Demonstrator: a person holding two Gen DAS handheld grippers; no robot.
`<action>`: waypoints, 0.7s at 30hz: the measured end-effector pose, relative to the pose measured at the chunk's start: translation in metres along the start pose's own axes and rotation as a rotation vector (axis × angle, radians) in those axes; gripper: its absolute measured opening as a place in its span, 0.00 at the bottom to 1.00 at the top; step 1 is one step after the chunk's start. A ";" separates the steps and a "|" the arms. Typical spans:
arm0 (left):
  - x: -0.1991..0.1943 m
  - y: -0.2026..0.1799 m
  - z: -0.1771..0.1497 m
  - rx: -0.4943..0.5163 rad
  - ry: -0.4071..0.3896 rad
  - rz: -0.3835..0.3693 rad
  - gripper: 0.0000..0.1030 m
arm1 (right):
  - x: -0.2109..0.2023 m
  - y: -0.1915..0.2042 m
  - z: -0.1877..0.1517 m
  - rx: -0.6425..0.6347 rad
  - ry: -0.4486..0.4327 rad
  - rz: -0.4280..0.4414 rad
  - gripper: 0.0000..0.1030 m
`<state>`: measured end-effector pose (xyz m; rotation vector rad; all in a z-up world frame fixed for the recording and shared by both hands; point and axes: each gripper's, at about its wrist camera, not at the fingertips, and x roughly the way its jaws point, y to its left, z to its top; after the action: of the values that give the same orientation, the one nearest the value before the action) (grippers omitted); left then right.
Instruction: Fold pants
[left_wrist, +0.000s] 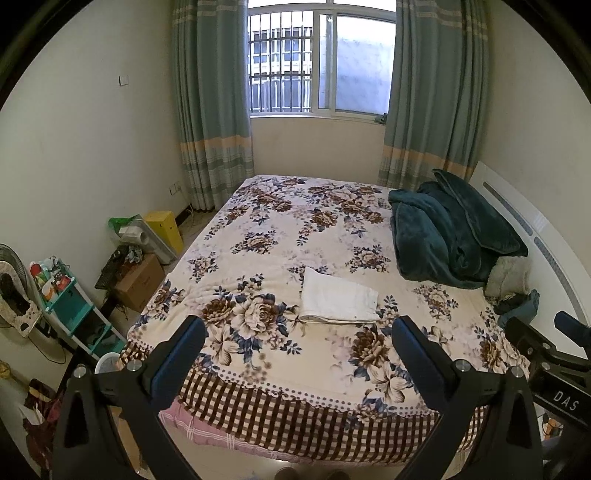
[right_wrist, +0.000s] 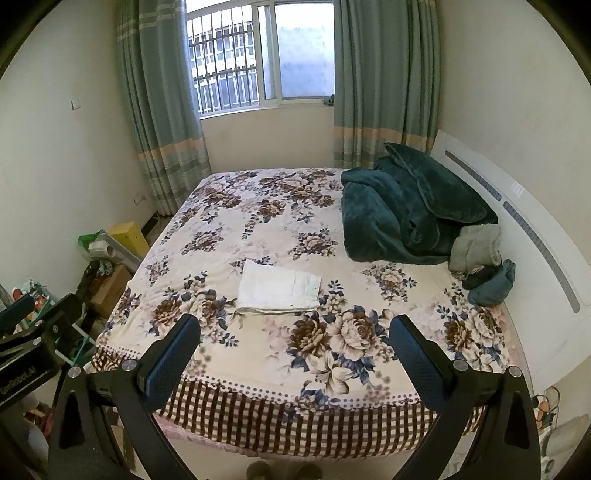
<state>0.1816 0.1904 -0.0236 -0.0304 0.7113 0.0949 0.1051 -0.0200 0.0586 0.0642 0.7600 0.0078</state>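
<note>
White pants (left_wrist: 338, 297) (right_wrist: 279, 286) lay folded into a flat, compact rectangle on the floral bedspread (left_wrist: 258, 221) (right_wrist: 229, 214), approx. mid-bed, toward the near end. Layers were stacked w/ edges roughly aligned; near long edge showed a thick fold, far-left corner stuck out a bit. A thin drawstring trailed from the near-left corner. Fabric looked smooth, no loose legs. Nothing touched them.

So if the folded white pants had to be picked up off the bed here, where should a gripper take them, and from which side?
Take the white pants at the near long edge, coming in low from the foot of the bed. There the stacked layers show as a thick lip. Both the left gripper and the right gripper are open and held back from them.
</note>
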 end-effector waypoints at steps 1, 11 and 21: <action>0.000 0.000 0.001 0.000 0.000 -0.001 1.00 | 0.001 -0.001 0.000 0.000 0.001 -0.001 1.00; -0.002 -0.004 -0.005 0.000 0.004 -0.007 1.00 | 0.005 -0.004 -0.002 0.003 0.000 0.006 1.00; -0.004 -0.005 -0.006 0.001 0.001 -0.006 1.00 | 0.006 -0.004 -0.004 0.007 0.001 0.013 1.00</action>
<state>0.1753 0.1846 -0.0250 -0.0316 0.7120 0.0885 0.1062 -0.0240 0.0514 0.0757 0.7605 0.0172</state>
